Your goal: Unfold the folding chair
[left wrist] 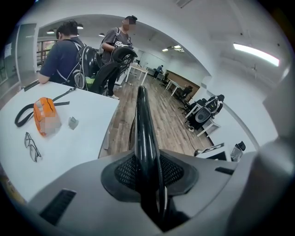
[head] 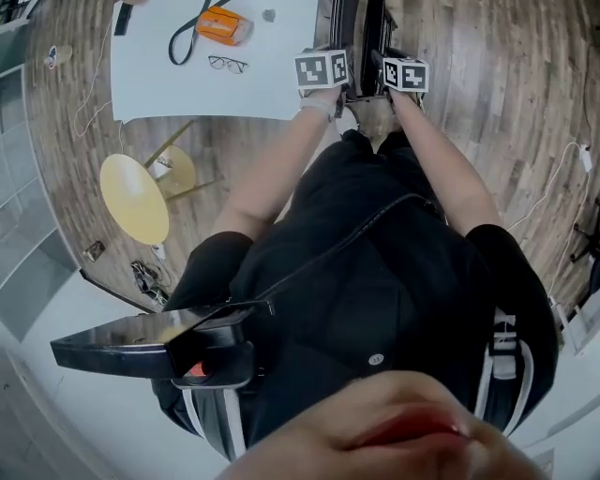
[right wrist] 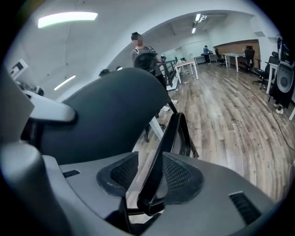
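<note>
Currently the left tongs [left wrist: 150, 171] pinch the folding chair [left wrist: 142, 120] tube, which runs straight ahead of them. Beside them, the right tongs [right wrist: 150, 179] stand spread around its frame, not gripping.

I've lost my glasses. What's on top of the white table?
On the white table lie glasses, a strapped orange pouch, a small grey object and a dark flat item. Anything under the pouch is covered; the table's far end leaves the head view.

I log: black short-sleeved top [head: 375, 281] with a thin diagonal seam; white side stripes [head: 503, 361] lower down. Left gripper [left wrist: 150, 173] and right gripper [right wrist: 150, 177]: grey shells, black mesh pads [left wrist: 123, 173], black-and-white marker cubes [head: 322, 68].
</note>
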Available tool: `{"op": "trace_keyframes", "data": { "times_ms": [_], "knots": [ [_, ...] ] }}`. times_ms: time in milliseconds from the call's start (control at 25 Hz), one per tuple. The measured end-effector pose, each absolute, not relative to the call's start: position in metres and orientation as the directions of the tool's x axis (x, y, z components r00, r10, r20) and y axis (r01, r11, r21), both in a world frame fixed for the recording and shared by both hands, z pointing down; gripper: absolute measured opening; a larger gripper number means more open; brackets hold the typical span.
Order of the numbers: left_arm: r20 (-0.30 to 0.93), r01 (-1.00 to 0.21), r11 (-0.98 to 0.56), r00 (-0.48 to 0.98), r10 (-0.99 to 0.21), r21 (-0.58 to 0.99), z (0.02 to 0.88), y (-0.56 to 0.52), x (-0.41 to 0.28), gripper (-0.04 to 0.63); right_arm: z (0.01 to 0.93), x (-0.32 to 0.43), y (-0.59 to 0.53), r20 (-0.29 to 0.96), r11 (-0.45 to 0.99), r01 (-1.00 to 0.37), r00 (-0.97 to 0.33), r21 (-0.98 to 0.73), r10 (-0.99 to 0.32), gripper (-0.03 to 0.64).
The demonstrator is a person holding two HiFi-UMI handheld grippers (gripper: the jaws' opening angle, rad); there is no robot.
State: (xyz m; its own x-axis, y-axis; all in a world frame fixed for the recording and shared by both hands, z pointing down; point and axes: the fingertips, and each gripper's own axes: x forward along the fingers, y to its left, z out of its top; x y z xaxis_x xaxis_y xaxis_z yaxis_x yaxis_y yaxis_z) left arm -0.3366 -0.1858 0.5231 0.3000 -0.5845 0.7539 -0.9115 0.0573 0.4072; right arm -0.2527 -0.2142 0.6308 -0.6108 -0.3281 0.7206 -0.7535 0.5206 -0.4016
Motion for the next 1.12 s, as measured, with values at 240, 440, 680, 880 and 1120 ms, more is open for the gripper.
{"op": "trace_keyframes", "data": {
  "times_ms": [240, 440, 680, 880, 1120],
  "knots": [
    [0.768, -0.915, 0.064, 0.293, -0.570, 0.397, 0.520, -0.185, -0.331, 0.087, 0.687, -0.267, -0.224, 0.798, 0.444, -0.822, -0.515, -0.357, -0.312, 0.239],
    [0.759, -0.920, 0.041, 0.297, -0.579, 0.391, 0.516, -0.189, -0.318, 0.087, 0.709, -0.285, -0.230, 0.795, 0.375, -0.838, -0.518, -0.396, -0.317, 0.275],
    [0.754, -0.924, 0.003, 0.310, -0.579, 0.382, 0.513, -0.188, -0.307, 0.091, 0.732, -0.300, -0.231, 0.808, 0.367, -0.841, -0.510, -0.397, -0.296, 0.276],
    [0.749, -0.923, -0.021, 0.324, -0.577, 0.383, 0.512, -0.188, -0.301, 0.094, 0.741, -0.258, -0.247, 0.885, 0.427, -0.888, -0.328, -0.170, -0.331, 0.272],
    [0.737, -0.919, -0.039, 0.339, -0.585, 0.392, 0.512, -0.189, -0.308, 0.097, 0.740, -0.283, -0.245, 0.818, 0.390, -0.852, -0.480, -0.349, -0.317, 0.201]
  ]
}}
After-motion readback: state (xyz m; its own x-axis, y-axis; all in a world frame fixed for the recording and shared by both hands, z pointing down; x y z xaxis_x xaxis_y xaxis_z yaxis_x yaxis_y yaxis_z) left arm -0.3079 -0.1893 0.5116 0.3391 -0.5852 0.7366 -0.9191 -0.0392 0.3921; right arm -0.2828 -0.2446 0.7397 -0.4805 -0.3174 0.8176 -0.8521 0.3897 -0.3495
